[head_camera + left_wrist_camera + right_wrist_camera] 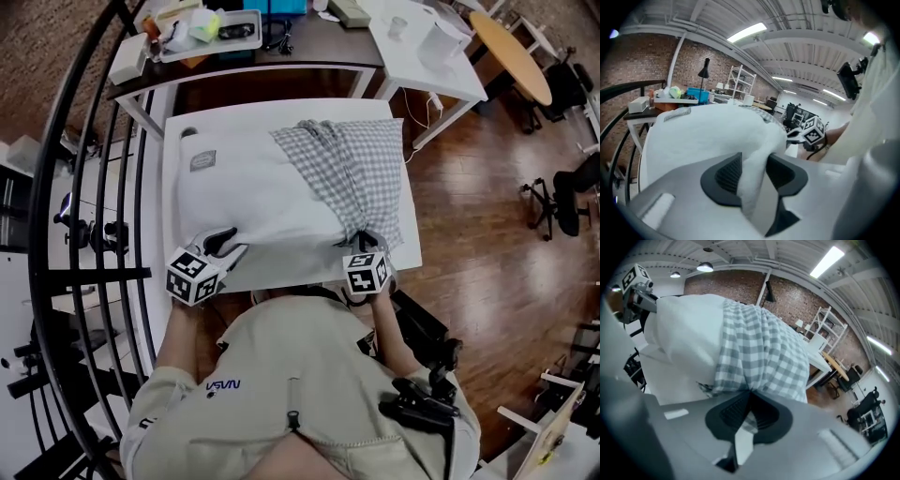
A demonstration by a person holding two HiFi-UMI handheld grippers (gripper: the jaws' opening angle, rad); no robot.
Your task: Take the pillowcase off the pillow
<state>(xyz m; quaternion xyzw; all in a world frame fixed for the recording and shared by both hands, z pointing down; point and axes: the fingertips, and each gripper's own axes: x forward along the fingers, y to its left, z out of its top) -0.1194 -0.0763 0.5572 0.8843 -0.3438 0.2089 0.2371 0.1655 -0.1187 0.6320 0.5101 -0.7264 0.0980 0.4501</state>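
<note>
Lying across the white table (281,274), the white pillow (248,192) is seen at the centre of the head view. The grey-and-white checked pillowcase (354,164) covers only its 3 o'clock end. The rest of the pillow, toward 9 o'clock, is bared, and a small grey label (202,161) is shown on it near 10 o'clock.

The pillowcase is bunched into folds that are drawn toward the pillow's 5 o'clock corner. There they are gathered to a point at the right gripper (364,246). In the right gripper view the jaws are seen closed on that gathered checked cloth, a strip of which is pinched between the dark ribbed pads.

The left gripper (221,246) is placed at the pillow's 7 o'clock corner, by the table's near edge. In the left gripper view its jaws are held apart, with a plump fold of the white pillow standing between the pads. The fold is seen against the pad faces, but no firm pinch is shown.

The two grippers are held well apart along the 6 o'clock side of the pillow.

Beyond the table, a dark desk (319,47) with a cluttered tray (258,28) is seen at 12 o'clock. A round wooden table (514,52) is seen at 2 o'clock and a curved black railing (70,187) at 9 o'clock.
</note>
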